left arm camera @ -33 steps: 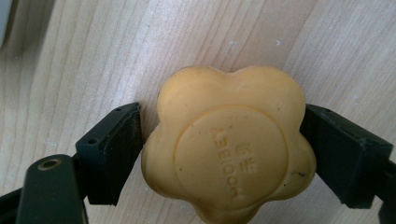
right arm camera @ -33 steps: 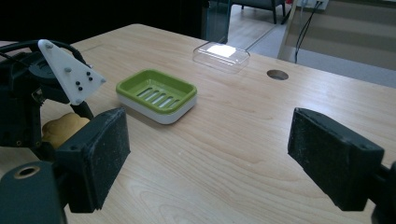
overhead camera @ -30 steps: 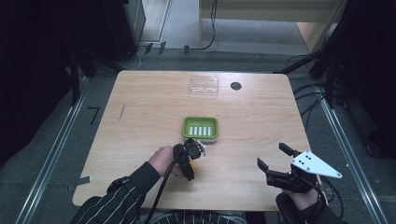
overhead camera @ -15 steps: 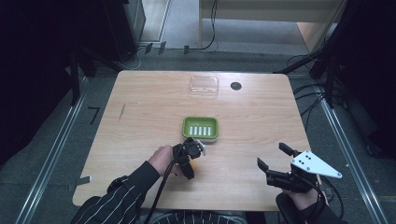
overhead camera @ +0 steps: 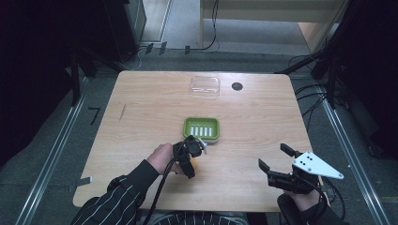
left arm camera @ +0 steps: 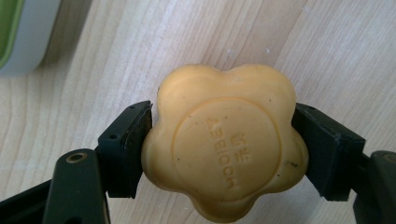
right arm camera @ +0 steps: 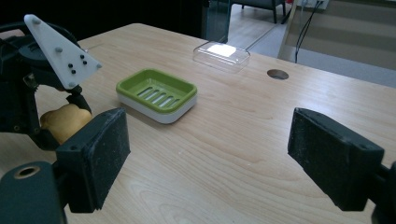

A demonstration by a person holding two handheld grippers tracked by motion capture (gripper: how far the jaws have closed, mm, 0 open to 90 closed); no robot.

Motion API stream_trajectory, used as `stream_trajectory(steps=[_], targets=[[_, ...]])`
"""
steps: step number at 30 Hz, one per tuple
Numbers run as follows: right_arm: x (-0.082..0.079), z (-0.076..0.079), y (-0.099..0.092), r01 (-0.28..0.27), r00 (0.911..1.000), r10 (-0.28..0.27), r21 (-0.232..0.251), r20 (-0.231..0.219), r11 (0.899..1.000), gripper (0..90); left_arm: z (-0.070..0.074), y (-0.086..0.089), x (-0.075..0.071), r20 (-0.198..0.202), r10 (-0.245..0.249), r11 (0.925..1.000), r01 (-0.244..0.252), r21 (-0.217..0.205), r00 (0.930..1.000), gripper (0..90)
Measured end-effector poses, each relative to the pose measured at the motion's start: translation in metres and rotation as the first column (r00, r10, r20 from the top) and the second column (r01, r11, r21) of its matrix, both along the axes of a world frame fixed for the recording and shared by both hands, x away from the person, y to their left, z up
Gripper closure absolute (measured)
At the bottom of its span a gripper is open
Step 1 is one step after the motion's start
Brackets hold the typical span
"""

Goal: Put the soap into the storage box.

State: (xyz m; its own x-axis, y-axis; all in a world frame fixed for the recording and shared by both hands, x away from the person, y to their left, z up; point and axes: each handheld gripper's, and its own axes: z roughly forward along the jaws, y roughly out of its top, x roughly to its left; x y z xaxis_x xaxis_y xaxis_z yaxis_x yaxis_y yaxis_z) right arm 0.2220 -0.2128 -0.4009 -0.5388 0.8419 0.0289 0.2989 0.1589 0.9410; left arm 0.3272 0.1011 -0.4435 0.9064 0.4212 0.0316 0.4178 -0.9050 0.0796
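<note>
Left gripper (left arm camera: 224,154): pinching the yellow flower-shaped soap bar (left arm camera: 224,140) by its sides, low over the table beside the green soap dish (overhead camera: 201,130).
Right gripper (right arm camera: 224,158): spread, idle (nothing between its jaws).
Risk: lobed soap might slip or twist out if tilted during transfer.

Lab recording bay, wooden table (overhead camera: 155,108), aluminium floor rails (overhead camera: 56,145), trailing cables (overhead camera: 313,101)

Bright tabletop, dark surroundings (mild blur)
</note>
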Motion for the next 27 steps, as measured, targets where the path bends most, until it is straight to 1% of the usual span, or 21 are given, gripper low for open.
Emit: stream_trajectory(steps=[4,7,9,10,15,17,18,19,20,22,24,27], targets=[[0.000,0.000,0.000,0.003,1.0000,-0.003,0.003,-0.004,1.000,13.5,0.003,-0.001,0.001,-0.001,-0.006,1.0000,0.006,0.000,1.0000,26.2],[-0.001,0.000,0.000,0.004,1.0000,-0.004,0.001,-0.003,1.000,13.5,0.004,-0.001,0.003,-0.011,-0.018,0.9998,0.018,0.010,0.9998,26.2],[-0.001,0.000,-0.001,0.005,1.0000,-0.005,-0.001,-0.003,1.000,13.5,0.005,-0.002,0.003,-0.009,-0.012,0.9999,0.012,0.003,0.9999,26.2],[-0.001,0.000,-0.001,0.006,1.0000,-0.006,-0.001,-0.004,1.000,13.5,0.006,-0.002,0.005,-0.008,-0.022,0.9997,0.022,0.007,0.9997,26.2],[-0.002,0.000,-0.002,0.010,0.9999,-0.010,-0.003,-0.002,1.000,13.5,0.009,-0.008,0.011,0.001,-0.033,0.9995,0.033,0.001,0.9995,26.2],[-0.002,-0.001,-0.002,0.013,0.9999,-0.013,-0.001,-0.006,1.000,13.5,0.009,-0.010,0.014,-0.006,-0.040,0.9992,0.040,0.008,0.9992,26.2],[-0.002,-0.001,-0.002,0.016,0.9999,-0.016,0.001,-0.006,1.000,13.5,0.009,-0.011,0.015,-0.002,-0.041,0.9992,0.041,0.002,0.9992,26.2],[-0.002,-0.001,-0.003,0.015,0.9999,-0.015,0.000,-0.005,1.000,13.4,0.009,-0.012,0.016,-0.008,-0.045,0.9989,0.045,0.011,0.9990,26.2],[-0.003,-0.001,-0.004,0.019,0.9998,-0.019,-0.001,-0.009,1.000,13.5,0.009,-0.013,0.017,-0.004,-0.048,0.9988,0.048,0.005,0.9989,26.2],[-0.003,-0.001,-0.004,0.019,0.9998,-0.019,-0.002,-0.010,1.000,13.4,0.009,-0.015,0.019,-0.003,-0.050,0.9987,0.050,0.004,0.9987,26.2],[-0.004,-0.001,-0.005,0.022,0.9997,-0.022,-0.002,-0.007,1.000,13.5,0.010,-0.016,0.020,-0.012,-0.050,0.9987,0.050,0.008,0.9987,26.2],[-0.005,-0.001,-0.006,0.028,0.9996,-0.028,0.000,-0.008,1.000,13.5,0.011,-0.018,0.022,-0.009,-0.060,0.9981,0.060,0.010,0.9982,26.2]])
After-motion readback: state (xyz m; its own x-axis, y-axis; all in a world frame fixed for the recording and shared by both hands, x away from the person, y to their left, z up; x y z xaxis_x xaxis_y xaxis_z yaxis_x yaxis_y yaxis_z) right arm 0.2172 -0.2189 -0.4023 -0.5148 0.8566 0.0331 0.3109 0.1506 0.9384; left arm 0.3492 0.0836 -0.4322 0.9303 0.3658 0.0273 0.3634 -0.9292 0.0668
